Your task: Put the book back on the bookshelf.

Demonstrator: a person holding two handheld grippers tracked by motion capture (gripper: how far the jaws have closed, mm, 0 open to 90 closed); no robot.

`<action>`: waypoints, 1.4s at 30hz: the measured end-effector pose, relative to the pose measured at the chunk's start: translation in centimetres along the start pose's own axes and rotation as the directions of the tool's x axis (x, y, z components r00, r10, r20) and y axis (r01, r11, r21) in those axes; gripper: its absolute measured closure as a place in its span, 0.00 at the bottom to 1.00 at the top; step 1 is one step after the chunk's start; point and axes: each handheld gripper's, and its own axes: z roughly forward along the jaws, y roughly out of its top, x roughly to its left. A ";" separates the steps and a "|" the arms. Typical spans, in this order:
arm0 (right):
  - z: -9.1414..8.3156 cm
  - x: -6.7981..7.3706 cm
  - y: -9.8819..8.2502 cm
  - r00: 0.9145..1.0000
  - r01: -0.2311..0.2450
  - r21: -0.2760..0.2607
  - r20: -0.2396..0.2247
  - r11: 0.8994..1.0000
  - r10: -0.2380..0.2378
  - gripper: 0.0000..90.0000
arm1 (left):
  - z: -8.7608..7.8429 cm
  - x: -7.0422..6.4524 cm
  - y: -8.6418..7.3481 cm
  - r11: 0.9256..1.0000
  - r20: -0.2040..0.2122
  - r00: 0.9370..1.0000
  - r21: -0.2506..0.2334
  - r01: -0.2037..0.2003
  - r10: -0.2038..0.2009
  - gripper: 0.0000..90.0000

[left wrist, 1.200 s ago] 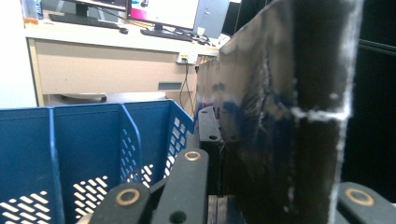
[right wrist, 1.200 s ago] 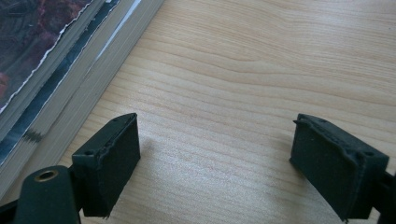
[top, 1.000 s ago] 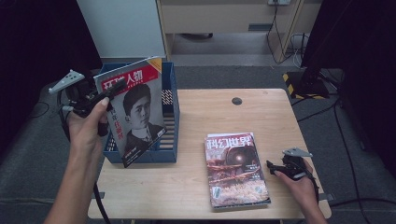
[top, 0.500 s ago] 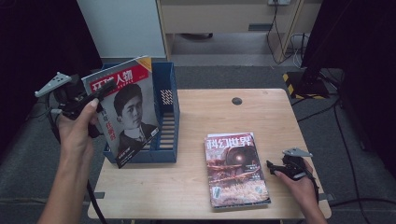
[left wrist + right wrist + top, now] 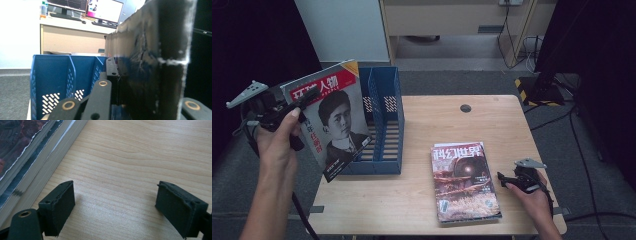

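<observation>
The magazine [image 5: 332, 120] held up at the left of the high view carried a red band across the top of its cover with large white Chinese characters; the last two read 人物, while those before them were partly hidden. Small red vertical characters beside the portrait were too small to read. The magazine stack [image 5: 464, 180] lying on the counter [image 5: 422, 200] bore the white title 科幻世界 across the top of its uppermost cover. Its smaller print was illegible.

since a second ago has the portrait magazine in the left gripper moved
Yes. The portrait magazine, clamped in the left gripper, has shifted left, away from the blue file rack; it now overlaps less of the rack's left compartment.
</observation>
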 end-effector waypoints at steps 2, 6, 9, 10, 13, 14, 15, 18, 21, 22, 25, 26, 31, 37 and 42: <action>0.0 0.0 0.0 1.000 -0.001 0.000 0.000 1.000 0.001 0.17 | -0.5 0.3 0.0 1.000 -0.005 1.000 -0.005 0.000 0.000 0.96; 0.0 0.0 0.0 1.000 0.000 0.000 0.000 1.000 0.000 0.17 | -1.0 0.6 0.1 1.000 -0.011 1.000 -0.011 0.005 -0.005 0.96; 0.0 0.0 0.0 1.000 -0.001 0.000 0.000 1.000 0.001 0.17 | -1.4 1.0 0.2 1.000 -0.019 1.000 -0.018 0.012 -0.013 0.96; 0.0 0.0 0.0 1.000 0.000 0.000 0.000 1.000 0.000 0.17 | -1.5 1.2 0.2 1.000 -0.022 1.000 -0.019 0.013 -0.014 0.96; 0.0 0.0 0.0 1.000 0.000 0.000 0.000 1.000 0.000 0.17 | -2.0 1.7 0.1 0.999 -0.027 0.999 -0.025 0.020 -0.021 0.96; 0.0 0.0 0.0 1.000 -0.001 0.000 0.000 1.000 0.001 0.17 | -2.0 1.7 0.1 0.999 -0.027 0.999 -0.025 0.020 -0.021 0.96; 0.0 0.0 0.0 1.000 0.000 0.000 0.000 1.000 0.000 0.18 | -2.2 2.0 0.1 0.999 -0.030 0.999 -0.027 0.026 -0.026 0.96; 0.0 0.0 0.0 1.000 0.000 0.000 0.000 1.000 0.000 0.17 | -2.5 2.2 0.1 0.999 -0.035 0.999 -0.029 0.027 -0.028 0.96; 0.0 0.0 0.0 1.000 0.000 0.000 0.000 1.000 0.000 0.17 | -3.1 2.7 0.1 0.999 -0.046 0.998 -0.036 0.031 -0.032 0.96; 0.0 0.0 0.0 1.000 -0.001 0.000 0.000 1.000 0.001 0.18 | -3.2 2.8 0.1 0.999 -0.049 0.998 -0.037 0.032 -0.033 0.96; 0.0 0.0 0.0 1.000 0.000 0.000 0.000 1.000 0.000 0.18 | -3.4 3.1 0.0 0.999 -0.055 0.998 -0.037 0.033 -0.035 0.96; 0.0 0.0 0.0 1.000 0.000 0.000 0.000 1.000 0.000 0.18 | -3.5 3.3 0.0 0.999 -0.059 0.998 -0.036 0.033 -0.035 0.96; 0.0 0.0 0.0 1.000 0.000 0.000 0.000 1.000 0.000 0.18 | -3.7 3.9 -0.1 0.999 -0.074 0.997 -0.033 0.034 -0.036 0.96; 0.0 0.0 0.0 1.000 0.000 0.000 0.000 1.000 0.000 0.18 | -3.7 4.8 -0.1 0.999 -0.094 0.995 -0.029 0.035 -0.038 0.96; 0.0 0.0 0.0 1.000 0.008 0.001 -0.002 1.000 -0.008 0.18 | -3.2 5.8 0.1 0.999 -0.103 0.994 -0.034 0.026 -0.030 0.96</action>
